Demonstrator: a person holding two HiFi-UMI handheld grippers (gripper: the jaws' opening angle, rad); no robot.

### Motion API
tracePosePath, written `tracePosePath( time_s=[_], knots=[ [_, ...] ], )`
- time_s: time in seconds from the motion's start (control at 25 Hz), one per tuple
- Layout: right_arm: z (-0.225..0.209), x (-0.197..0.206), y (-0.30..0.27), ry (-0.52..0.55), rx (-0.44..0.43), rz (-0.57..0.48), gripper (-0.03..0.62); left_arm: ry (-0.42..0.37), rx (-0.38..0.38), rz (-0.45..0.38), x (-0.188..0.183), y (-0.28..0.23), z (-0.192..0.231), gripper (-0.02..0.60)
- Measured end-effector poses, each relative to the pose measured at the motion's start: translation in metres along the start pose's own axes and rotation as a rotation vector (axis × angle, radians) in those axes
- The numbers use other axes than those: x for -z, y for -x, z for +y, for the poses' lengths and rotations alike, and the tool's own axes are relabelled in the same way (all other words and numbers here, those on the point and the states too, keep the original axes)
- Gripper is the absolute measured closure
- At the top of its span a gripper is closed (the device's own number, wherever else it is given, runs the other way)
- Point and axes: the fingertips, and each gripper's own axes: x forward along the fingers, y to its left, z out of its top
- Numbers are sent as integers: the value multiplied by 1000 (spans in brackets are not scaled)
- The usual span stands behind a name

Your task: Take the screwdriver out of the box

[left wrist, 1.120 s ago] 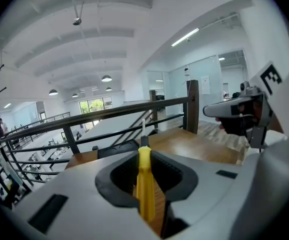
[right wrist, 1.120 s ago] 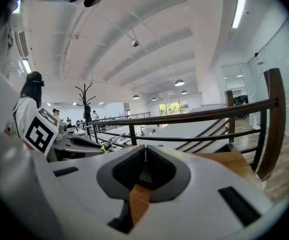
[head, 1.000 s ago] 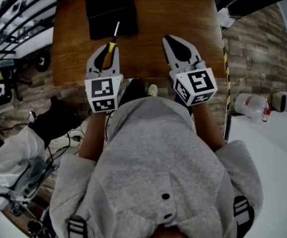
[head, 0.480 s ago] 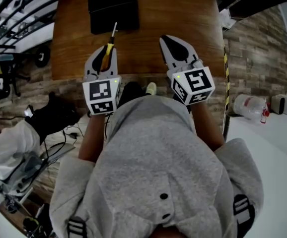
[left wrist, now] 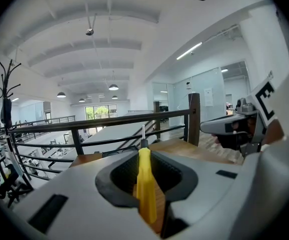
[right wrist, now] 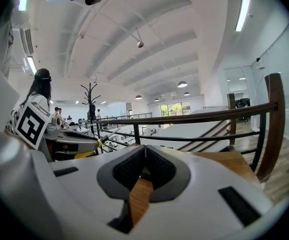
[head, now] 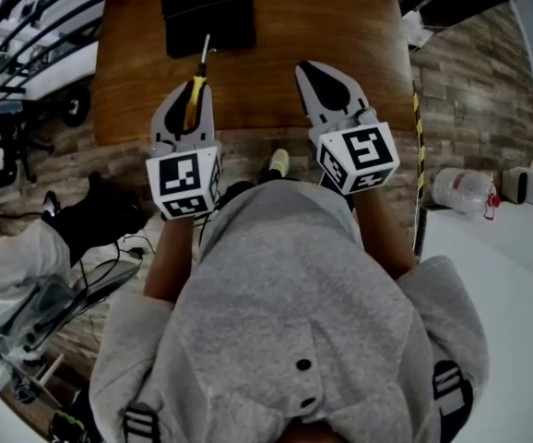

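Clamped on the yellow handle of the screwdriver, the left gripper hovers over the near edge of the wooden table. Its jaws stand partly apart around the handle, and the metal shaft points at the near edge of the black box. The right gripper hangs beside it, jaws together and empty. Bare wood lies right of the box; a railing runs beyond the far edge. One screwdriver, one box, two grippers.
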Motion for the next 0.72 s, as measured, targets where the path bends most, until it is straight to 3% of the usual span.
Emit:
tracePosePath(
  time_s=[0.32,0.72],
  knots=[
    [35,-8,37,14,45,-32,568,28,37,-57,-4,55,-4,497],
    [109,6,101,26,34,-41,568,40,43,-80,23,151,-17,497]
  ],
)
